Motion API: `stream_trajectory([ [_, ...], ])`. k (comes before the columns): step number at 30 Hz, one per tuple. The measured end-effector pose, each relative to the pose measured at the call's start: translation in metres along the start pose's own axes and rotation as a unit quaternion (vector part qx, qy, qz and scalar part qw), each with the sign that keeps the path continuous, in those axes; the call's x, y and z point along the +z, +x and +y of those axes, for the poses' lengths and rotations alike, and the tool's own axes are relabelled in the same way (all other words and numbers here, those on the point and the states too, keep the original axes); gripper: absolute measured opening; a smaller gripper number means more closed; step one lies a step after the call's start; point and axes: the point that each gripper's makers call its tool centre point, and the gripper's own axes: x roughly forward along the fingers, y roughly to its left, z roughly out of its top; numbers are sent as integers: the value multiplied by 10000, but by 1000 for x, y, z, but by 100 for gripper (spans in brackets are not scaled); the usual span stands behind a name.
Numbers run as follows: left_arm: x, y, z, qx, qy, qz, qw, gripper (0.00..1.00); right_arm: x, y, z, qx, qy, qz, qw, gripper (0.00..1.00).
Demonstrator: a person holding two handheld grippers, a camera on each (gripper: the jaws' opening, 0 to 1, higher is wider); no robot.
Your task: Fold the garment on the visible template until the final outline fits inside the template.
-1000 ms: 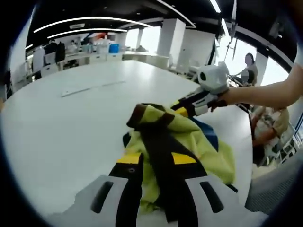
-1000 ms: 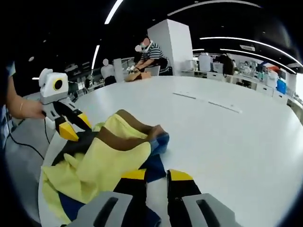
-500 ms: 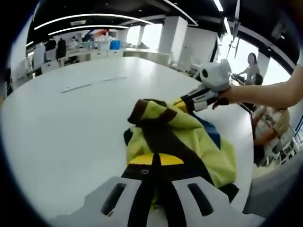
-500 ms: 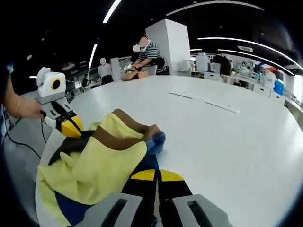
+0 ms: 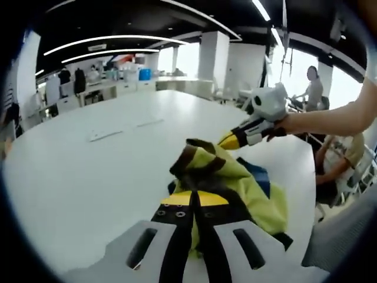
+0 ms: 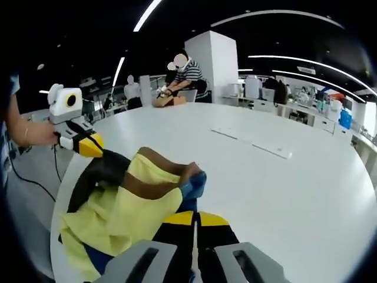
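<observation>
In the left gripper view our left gripper (image 5: pixel 194 203) rises from the bottom centre of the frame with its yellow-tipped jaws pressed together on a dark band of the garment (image 5: pixel 232 180), which lies bunched just above them, a little right of centre. The garment is a rumpled heap of yellow-green cloth with brown and black bands and a patch of blue at its right side, resting on the white table (image 5: pixel 88 171) that spreads across the left and middle of the frame. The right gripper (image 5: pixel 235 140) comes in from the upper right, held in a hand (image 5: pixel 285 124); its yellow tips sit at the far edge of the heap, and from here we cannot tell how its jaws stand. In the right gripper view our right gripper (image 6: pixel 194 221) comes up from the bottom centre, its jaws closed on the dark cloth at the near edge of the garment (image 6: pixel 132 203), which fills the lower left of the frame with a blue and brown fold pointing toward the centre. The left gripper (image 6: pixel 88 147) shows at the left edge, its yellow tips against the black part of the cloth. A flat white strip (image 6: pixel 253 141) lies on the table (image 6: pixel 283 188) right of centre, well apart from the garment. Seated people (image 6: pixel 185 73) are at the table's far edge, upper centre.
</observation>
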Motion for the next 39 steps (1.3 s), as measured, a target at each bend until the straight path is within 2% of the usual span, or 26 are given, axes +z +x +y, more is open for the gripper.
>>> stream_trajectory([
  [10, 23, -27, 25, 501, 148, -258, 9983, 0, 14, -21, -5, -210, -111, -78, 9997, 0],
  [16, 23, -35, 48, 835, 10, -245, 9962, 0, 15, -30, -10, -337, -120, -55, 9993, 0],
  [19, 21, -37, 57, 880, -83, -230, 9958, 0, 15, -32, -11, -369, -127, -48, 9992, 0],
  [25, 23, -43, 73, 1082, 30, -152, 9940, 0, 18, -39, -17, -487, -84, -80, 9987, 0],
  [34, 35, -48, 93, 1260, 131, -176, 9918, 0, 25, -48, -31, -781, 72, -147, 9968, 0],
  [39, 42, -43, 101, 1325, 209, -193, 9908, 0, 31, -52, -40, -1068, 39, -122, 9942, 0],
])
